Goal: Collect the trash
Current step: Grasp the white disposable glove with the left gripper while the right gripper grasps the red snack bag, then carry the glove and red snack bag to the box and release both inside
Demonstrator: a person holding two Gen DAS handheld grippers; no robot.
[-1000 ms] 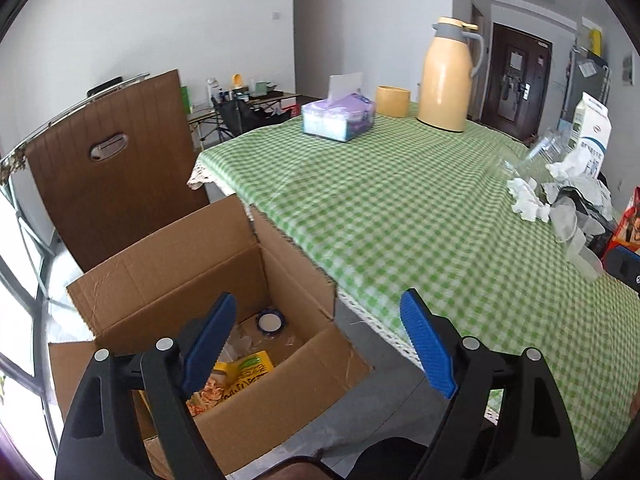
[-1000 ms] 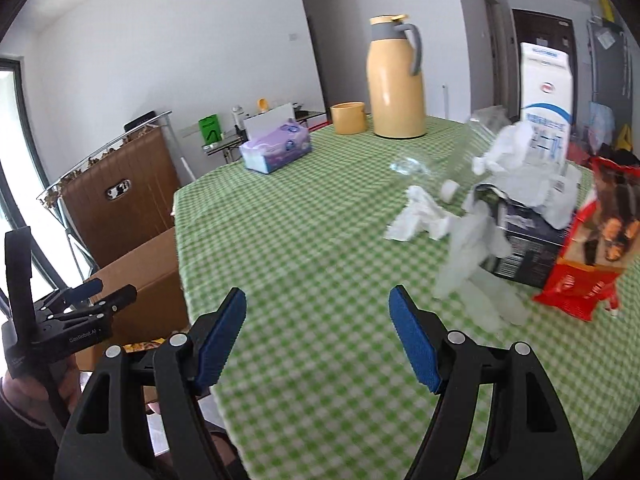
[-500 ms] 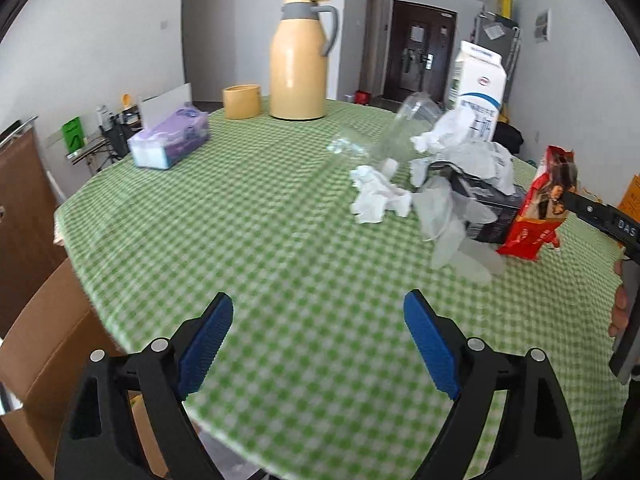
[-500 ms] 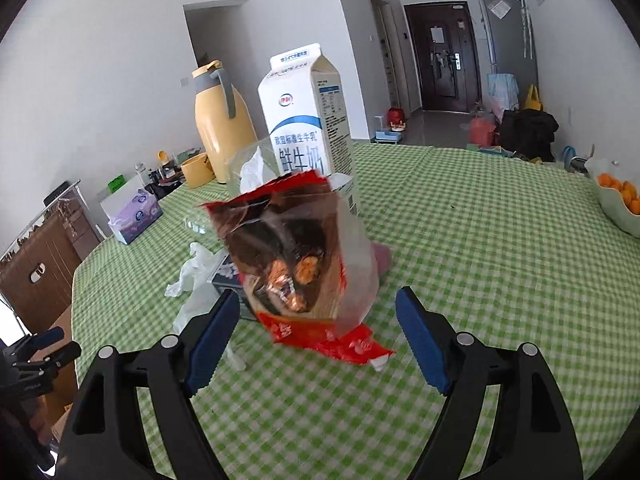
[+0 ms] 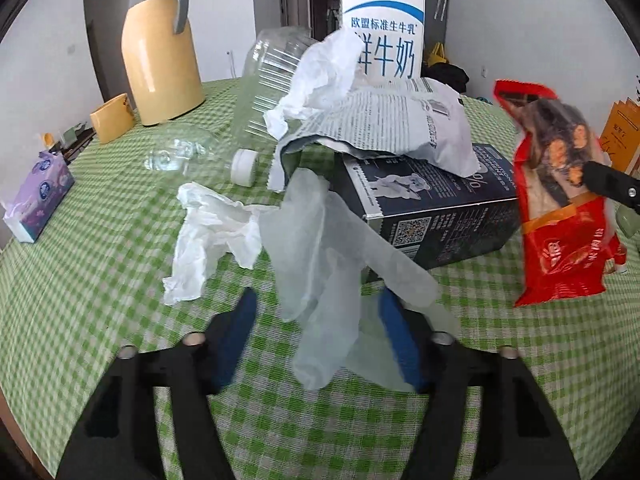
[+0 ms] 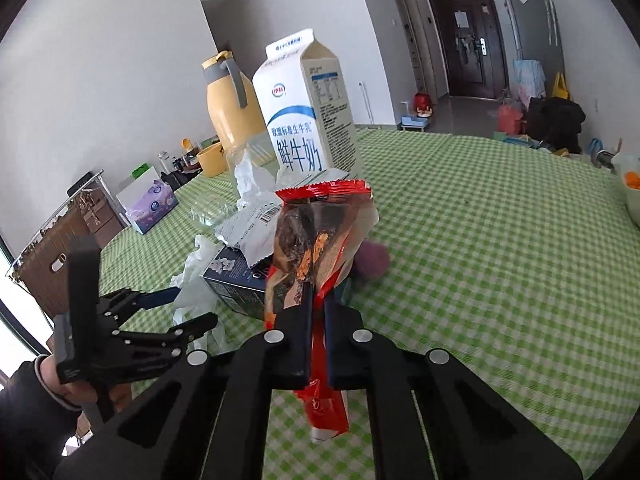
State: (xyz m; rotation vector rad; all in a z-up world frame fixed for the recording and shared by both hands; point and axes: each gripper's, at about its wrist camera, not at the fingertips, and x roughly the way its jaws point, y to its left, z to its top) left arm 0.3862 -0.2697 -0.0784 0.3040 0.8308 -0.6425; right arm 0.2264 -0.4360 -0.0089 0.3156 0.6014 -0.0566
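Right gripper: your right gripper (image 6: 316,300) is clenched on the red snack bag (image 6: 320,248). Its blue pads press flat on the lower part of the bag, and the jaws have just closed on it.
Red snack bag: it stands upright between your right jaws, with the torn top up. In the left wrist view the same bag (image 5: 560,208) is at the right side, with a black finger (image 5: 608,184) of the right gripper against it.
Left gripper: your left gripper (image 5: 320,336) has the translucent plastic glove (image 5: 328,264) between its blue pads. The jaws have just been closing, but they are blurred and a gap shows on each side of the glove, so the pads do not press it.
Plastic glove: it hangs down from the edge of the dark box (image 5: 432,208) and drapes onto the green checked tablecloth (image 5: 80,280).
Other trash: a crumpled white tissue (image 5: 212,236) lies just left of the glove. A silver printed pouch (image 5: 392,124) lies on top of the dark box, with another crumpled paper (image 5: 320,76) on it. A clear plastic bottle (image 5: 264,92) with a white cap lies on its side behind them.
Milk carton: the milk carton (image 6: 308,108) stands upright behind the pile.
Far side: a yellow thermos jug (image 5: 160,52), a yellow cup (image 5: 112,122) and a purple tissue box (image 5: 38,196) stand apart from the pile.
Your left hand: your hand (image 6: 60,384) in a dark sleeve holds the left gripper at the table edge.
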